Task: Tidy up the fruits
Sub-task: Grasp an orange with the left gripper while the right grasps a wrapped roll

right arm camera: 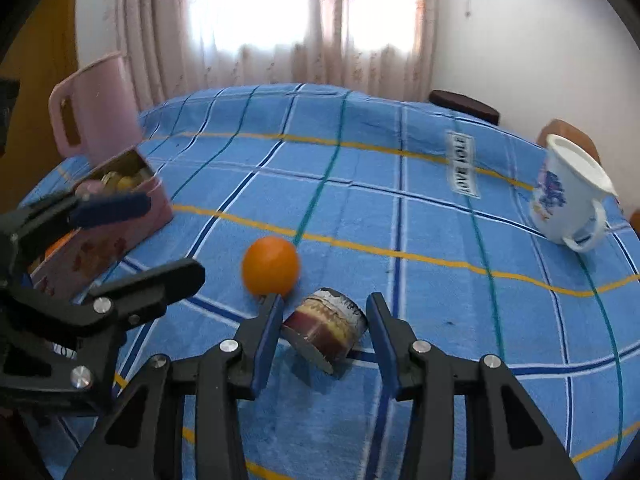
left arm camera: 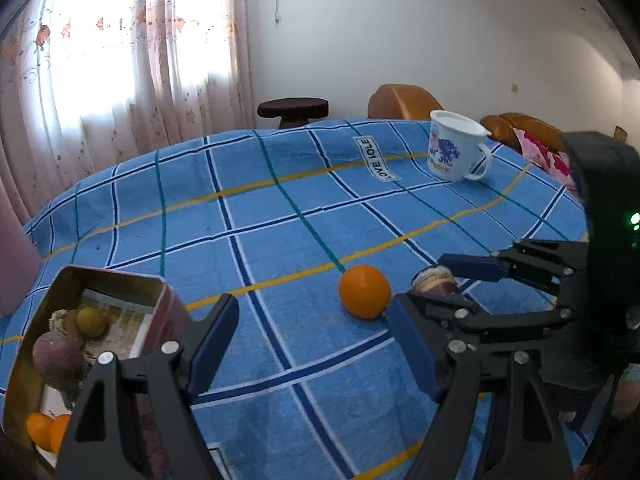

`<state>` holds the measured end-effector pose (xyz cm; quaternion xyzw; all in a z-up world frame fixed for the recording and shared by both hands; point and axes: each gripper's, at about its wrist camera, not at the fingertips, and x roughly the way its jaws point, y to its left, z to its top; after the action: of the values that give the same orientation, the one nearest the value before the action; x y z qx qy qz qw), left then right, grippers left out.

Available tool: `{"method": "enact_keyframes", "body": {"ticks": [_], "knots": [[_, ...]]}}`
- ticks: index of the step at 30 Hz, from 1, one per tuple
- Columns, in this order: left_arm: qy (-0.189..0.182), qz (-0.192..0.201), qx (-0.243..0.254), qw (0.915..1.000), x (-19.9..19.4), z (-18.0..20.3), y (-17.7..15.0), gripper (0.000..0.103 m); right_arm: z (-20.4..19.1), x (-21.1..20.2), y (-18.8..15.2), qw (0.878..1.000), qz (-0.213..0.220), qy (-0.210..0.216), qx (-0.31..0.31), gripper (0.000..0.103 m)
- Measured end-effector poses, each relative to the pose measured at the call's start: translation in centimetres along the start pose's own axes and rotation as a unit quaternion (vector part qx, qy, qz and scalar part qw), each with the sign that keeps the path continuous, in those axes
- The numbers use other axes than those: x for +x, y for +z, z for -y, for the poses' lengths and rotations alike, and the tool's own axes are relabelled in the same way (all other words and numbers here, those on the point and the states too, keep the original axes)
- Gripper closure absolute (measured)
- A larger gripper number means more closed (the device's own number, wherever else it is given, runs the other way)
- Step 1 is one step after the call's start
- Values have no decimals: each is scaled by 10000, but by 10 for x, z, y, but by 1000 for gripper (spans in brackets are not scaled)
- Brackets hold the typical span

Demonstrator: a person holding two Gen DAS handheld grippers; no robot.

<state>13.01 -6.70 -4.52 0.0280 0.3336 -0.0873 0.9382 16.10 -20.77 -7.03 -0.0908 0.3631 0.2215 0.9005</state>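
Right gripper [right arm camera: 324, 336] gapes around the purple-and-cream fruit piece [right arm camera: 326, 326], left finger touching the orange [right arm camera: 271, 266]; left gripper [left arm camera: 312, 344] open, empty.

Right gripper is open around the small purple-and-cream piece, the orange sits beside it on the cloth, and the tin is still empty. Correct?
Not quite: the tin already holds fruit, as the left wrist view shows. The rest stands: the right gripper is open around the small piece, with the orange beside it.

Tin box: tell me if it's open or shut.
Open. The tin box has no lid on; fruit lying inside shows from above, including an orange piece.
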Motion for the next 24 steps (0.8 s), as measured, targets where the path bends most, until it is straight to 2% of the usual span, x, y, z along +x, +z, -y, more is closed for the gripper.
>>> {"method": "enact_keyframes", "body": {"ticks": [5, 8, 12, 16, 24], "knots": [[-22, -93, 30, 9999, 12, 7, 6, 25, 22, -4, -1, 9982, 73, -193, 557, 58], [-156, -267, 60, 9995, 23, 13, 8, 27, 31, -7, -3, 9964, 135, -208, 807, 58], [-343, -477, 94, 9982, 37, 22, 9, 41, 33, -10, -3, 9958, 194, -286, 851, 58], [-536, -736, -78, 9958, 53, 19, 11, 54, 34, -9, -2, 9958, 172, -240, 870, 58], [-664, -987, -240, 9926, 67, 18, 12, 57, 30, -8, 0, 9962, 182, -335, 786, 58]]}}
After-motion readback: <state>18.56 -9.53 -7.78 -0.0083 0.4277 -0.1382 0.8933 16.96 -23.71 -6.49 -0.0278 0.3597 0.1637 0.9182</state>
